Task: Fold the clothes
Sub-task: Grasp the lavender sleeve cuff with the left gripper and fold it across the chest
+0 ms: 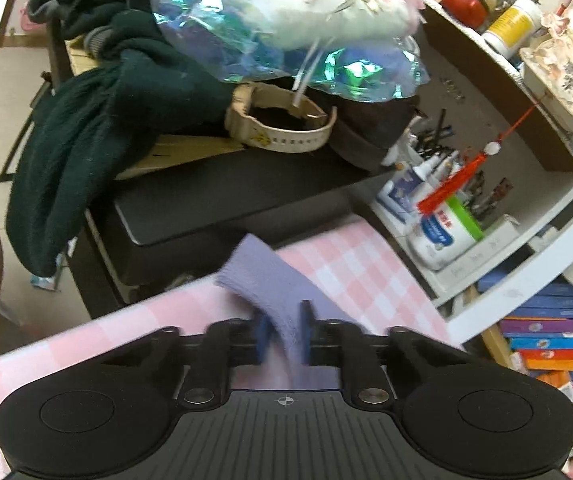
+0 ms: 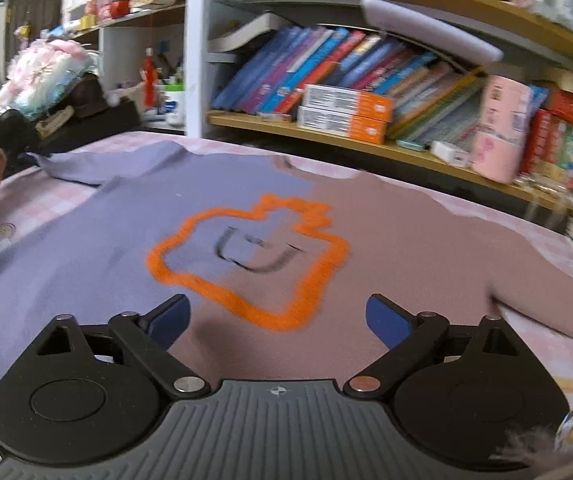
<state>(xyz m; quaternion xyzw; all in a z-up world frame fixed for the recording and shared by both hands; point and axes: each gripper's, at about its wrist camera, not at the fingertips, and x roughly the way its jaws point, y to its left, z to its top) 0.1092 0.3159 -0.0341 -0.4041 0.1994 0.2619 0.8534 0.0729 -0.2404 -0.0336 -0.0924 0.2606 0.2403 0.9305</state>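
Observation:
A sweater point(image 2: 246, 236), half lavender and half mauve with an orange outlined face, lies flat on the pink checked table cover point(image 2: 46, 208). My right gripper point(image 2: 276, 320) is open and empty just above the sweater's lower middle. My left gripper point(image 1: 284, 332) is shut on the lavender sleeve cuff point(image 1: 262, 276) near the table's far left edge. The left gripper also shows in the right wrist view point(image 2: 2, 132), at the end of the stretched-out left sleeve point(image 2: 98, 164). The mauve right sleeve point(image 2: 546, 304) runs off to the right.
A bookshelf point(image 2: 366, 132) packed with books and boxes stands behind the table. A black printer point(image 1: 226, 200) piled with dark clothes point(image 1: 98, 128), a watch and toys sits past the table's left edge. A white shelf point(image 1: 526, 272) holds bottles.

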